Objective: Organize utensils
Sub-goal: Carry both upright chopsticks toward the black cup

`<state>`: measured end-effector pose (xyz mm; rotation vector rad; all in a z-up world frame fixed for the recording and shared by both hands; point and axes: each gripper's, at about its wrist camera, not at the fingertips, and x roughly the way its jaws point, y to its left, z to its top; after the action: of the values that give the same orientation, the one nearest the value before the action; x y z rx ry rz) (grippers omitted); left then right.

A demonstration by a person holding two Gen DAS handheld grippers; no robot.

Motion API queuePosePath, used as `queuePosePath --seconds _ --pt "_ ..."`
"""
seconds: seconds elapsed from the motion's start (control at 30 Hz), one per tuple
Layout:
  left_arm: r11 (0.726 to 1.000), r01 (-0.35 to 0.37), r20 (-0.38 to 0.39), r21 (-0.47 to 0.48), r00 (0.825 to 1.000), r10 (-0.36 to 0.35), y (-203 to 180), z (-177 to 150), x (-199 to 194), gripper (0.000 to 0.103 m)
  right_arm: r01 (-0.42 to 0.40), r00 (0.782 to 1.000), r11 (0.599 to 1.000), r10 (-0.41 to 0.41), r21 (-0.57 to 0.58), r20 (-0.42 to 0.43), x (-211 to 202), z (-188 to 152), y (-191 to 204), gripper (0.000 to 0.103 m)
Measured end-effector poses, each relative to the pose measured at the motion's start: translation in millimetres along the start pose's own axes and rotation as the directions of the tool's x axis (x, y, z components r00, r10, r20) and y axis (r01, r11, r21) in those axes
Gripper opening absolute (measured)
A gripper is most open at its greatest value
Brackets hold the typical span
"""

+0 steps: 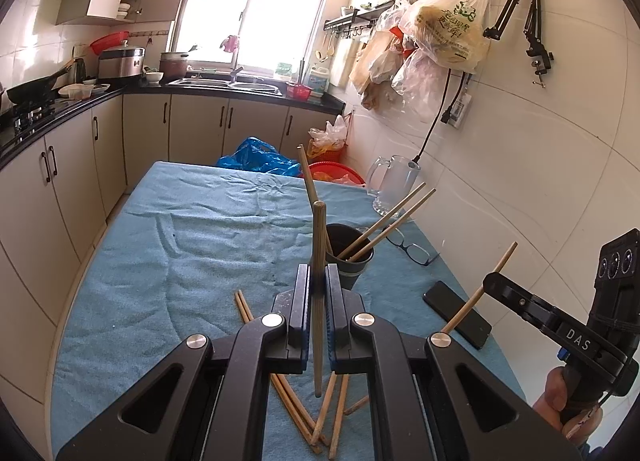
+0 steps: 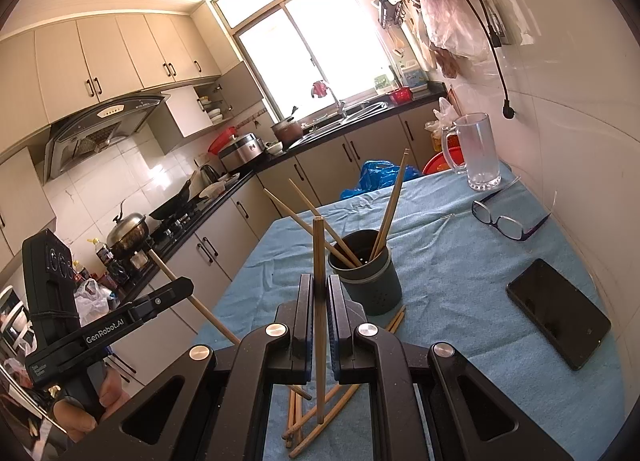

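Filling the room's middle is a table (image 1: 120, 301) under a rumpled blue cloth (image 2: 460, 301); counters (image 1: 60, 117), a sink (image 1: 224, 83) and a bright window (image 1: 256, 1) lie at twelve o'clock. A glass mug (image 2: 478, 153) stands at one o'clock of the dark holder (image 2: 368, 277), with glasses (image 2: 504, 221) and a phone (image 2: 560, 313) toward three. The holder keeps four chopsticks (image 2: 386, 205), leaning apart. Loose chopsticks (image 1: 320, 413) lie at six o'clock, partly hidden under the grippers. The left gripper (image 1: 319, 285) pinches one upright chopstick (image 1: 319, 245); the right gripper (image 2: 319, 293) pinches another (image 2: 319, 253). Hands (image 1: 568, 401) are cut off at the frame edges.
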<state>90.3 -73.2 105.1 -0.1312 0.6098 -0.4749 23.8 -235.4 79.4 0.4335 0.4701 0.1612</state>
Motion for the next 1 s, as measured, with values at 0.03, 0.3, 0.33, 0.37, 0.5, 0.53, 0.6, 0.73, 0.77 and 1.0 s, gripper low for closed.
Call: queuePosePath --seconds 0.03,0.3,0.33,0.37,0.5,0.53,0.6,0.73,0.77,1.0 --pt "1.0 0.001 0.0 -0.001 1.0 -0.001 1 0 0 0.006 0.0 1.0 1.0 0.0 0.0 0.0 0 0 0 0.007" --pt "1.0 0.002 0.002 0.006 1.0 -0.002 -3 1 0 0.006 0.002 1.0 1.0 -0.002 -0.003 0.009 -2 4 2 0.007" --pt "1.0 0.002 0.002 0.006 1.0 -0.002 -4 1 0 0.006 0.002 1.0 1.0 -0.002 -0.003 0.011 -2 5 2 0.007" --pt "1.0 0.001 0.002 0.006 1.0 -0.001 -4 1 0 0.006 0.003 1.0 1.0 -0.003 -0.005 0.012 -2 6 3 0.007" --pt "1.0 0.004 0.002 0.012 1.0 -0.004 -7 6 1 0.006 0.004 1.0 1.0 -0.004 -0.008 0.018 -3 9 3 0.007" --pt "1.0 0.006 0.002 0.014 1.0 -0.006 -7 7 1 0.006 0.005 1.0 1.0 -0.004 -0.009 0.02 -3 10 4 0.007" --pt "1.0 0.008 0.004 0.016 1.0 -0.008 -5 10 1 0.006 0.005 1.0 1.0 -0.004 -0.008 0.025 -4 12 3 0.007" --pt "1.0 0.011 0.005 0.023 1.0 -0.011 -7 14 2 0.006 0.007 0.999 1.0 -0.007 -0.008 0.035 -6 15 1 0.007" --pt "1.0 0.011 0.006 0.025 1.0 -0.011 -7 14 2 0.006 0.008 0.999 1.0 -0.007 -0.008 0.036 -7 15 1 0.007" --pt "0.999 0.011 0.005 0.038 1.0 -0.012 -10 18 3 0.006 0.015 0.999 1.0 -0.015 -0.011 0.05 -9 21 1 0.007"
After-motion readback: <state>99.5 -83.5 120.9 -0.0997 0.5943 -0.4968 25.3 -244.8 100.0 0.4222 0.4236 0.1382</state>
